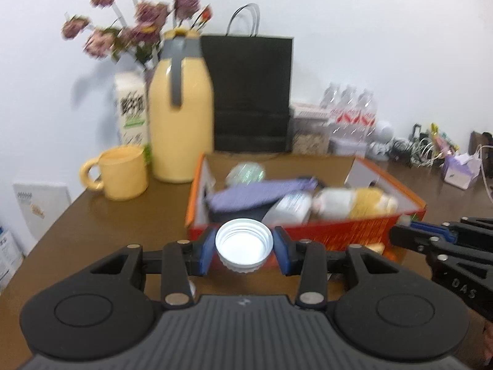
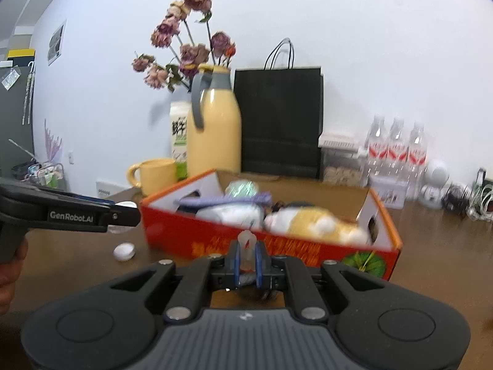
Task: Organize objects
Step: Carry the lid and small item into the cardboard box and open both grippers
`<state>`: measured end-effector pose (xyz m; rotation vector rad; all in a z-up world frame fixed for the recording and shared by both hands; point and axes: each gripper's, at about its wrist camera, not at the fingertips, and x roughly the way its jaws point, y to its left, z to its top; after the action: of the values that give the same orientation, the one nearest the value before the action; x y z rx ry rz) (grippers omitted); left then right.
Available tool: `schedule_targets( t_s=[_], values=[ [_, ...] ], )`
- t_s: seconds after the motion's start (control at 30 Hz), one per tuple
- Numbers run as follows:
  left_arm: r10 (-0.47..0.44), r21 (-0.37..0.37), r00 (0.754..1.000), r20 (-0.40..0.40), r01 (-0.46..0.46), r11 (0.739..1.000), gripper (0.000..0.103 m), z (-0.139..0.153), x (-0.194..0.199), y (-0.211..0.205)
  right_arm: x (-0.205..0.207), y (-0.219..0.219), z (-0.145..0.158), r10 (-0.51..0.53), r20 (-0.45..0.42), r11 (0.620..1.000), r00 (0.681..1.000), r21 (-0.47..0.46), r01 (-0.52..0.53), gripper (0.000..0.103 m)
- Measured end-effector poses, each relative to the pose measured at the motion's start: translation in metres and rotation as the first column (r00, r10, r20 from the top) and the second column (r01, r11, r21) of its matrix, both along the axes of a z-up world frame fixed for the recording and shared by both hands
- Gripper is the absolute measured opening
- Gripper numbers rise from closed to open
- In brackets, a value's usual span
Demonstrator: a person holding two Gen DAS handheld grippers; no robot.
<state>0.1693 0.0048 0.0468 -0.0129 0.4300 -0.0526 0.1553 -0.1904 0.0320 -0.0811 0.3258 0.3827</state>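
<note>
My left gripper [image 1: 244, 244] is shut on a white screw cap [image 1: 243, 246], its open side facing the camera, held just in front of the red cardboard box [image 1: 339, 234]. The box holds a purple cloth [image 1: 255, 195], a white bottle [image 1: 291, 206], a yellow and white plush toy [image 1: 354, 203] and a shiny ball [image 1: 245, 173]. In the right wrist view my right gripper [image 2: 247, 257] is shut on a small translucent piece [image 2: 246, 242], near the box's front wall [image 2: 277, 246]. The left gripper [image 2: 128, 212] shows at the left there, the right gripper [image 1: 403, 232] at the right in the left wrist view.
A second white cap [image 2: 124, 251] lies on the brown table [image 2: 431, 246] left of the box. Behind the box stand a yellow mug [image 1: 120, 172], a yellow thermos jug [image 1: 181, 117], a carton [image 1: 131, 111], dried flowers [image 1: 138, 18], a black paper bag [image 1: 252, 92] and water bottles [image 1: 351, 114]. Cables clutter the far right.
</note>
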Motion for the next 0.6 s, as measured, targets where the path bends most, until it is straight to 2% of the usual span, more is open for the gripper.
schedule_targets(
  t_s=[0.13, 0.3, 0.6],
  values=[
    [-0.033, 0.0, 0.999, 0.038, 0.033, 0.999, 0.041, 0.014, 0.02, -0.017, 0.017, -0.005, 0.015, -0.02, 0.033, 1.0, 0.999, -0.008, 0.021, 0.009],
    [-0.05, -0.014, 0.998, 0.047, 0.051, 0.999, 0.041, 0.021, 0.052, -0.029, 0.05, -0.011, 0.031, -0.05, 0.051, 0.999, 0.997, -0.009, 0.05, 0.009],
    [-0.053, -0.034, 0.998, 0.026, 0.054, 0.998, 0.041, 0.017, 0.112, -0.033, 0.121, -0.017, 0.035, -0.069, 0.018, 0.998, 0.997, -0.006, 0.069, 0.009]
  ],
)
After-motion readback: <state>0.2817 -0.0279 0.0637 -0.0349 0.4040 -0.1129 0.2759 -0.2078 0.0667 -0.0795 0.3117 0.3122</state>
